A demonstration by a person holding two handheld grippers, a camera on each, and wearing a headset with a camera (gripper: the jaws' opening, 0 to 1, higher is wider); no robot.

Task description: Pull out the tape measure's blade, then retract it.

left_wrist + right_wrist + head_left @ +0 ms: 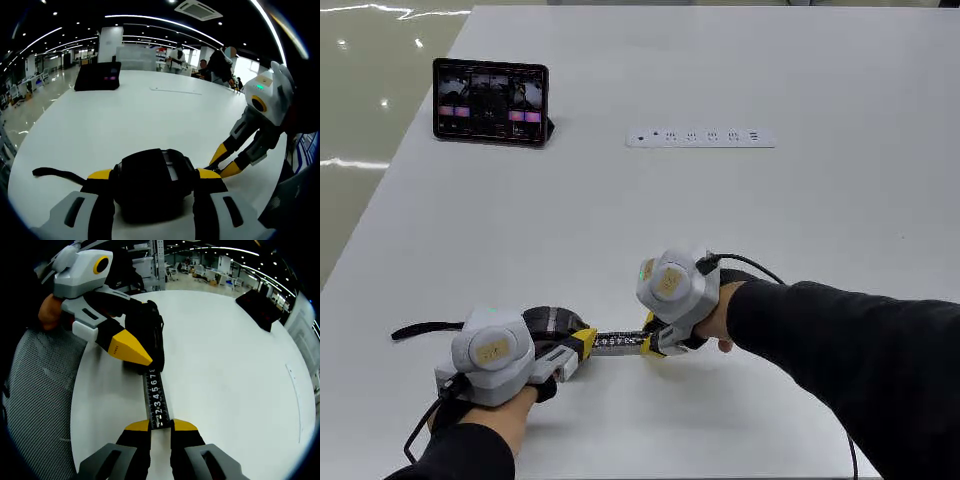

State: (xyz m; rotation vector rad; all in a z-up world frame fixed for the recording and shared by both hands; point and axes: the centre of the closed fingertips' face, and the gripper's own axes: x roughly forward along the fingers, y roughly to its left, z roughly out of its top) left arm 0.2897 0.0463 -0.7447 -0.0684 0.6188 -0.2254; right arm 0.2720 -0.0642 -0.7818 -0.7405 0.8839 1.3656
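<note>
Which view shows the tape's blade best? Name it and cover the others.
The right gripper view: the blade runs straight from the right gripper to the case, numbers legible. The head view shows it small, from above. In the left gripper view the case hides it.

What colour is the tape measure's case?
The tape measure's case is black. It shows best in the left gripper view.

A white table is seen carrying everything. A dark tablet is propped upright well beyond the left tool, with its screen lit. A white power strip is laid flat well beyond the right tool, apart from the tablet. Glossy floor is seen past the table's edge on the left tool's side. People are seen beyond the far edge.
</note>
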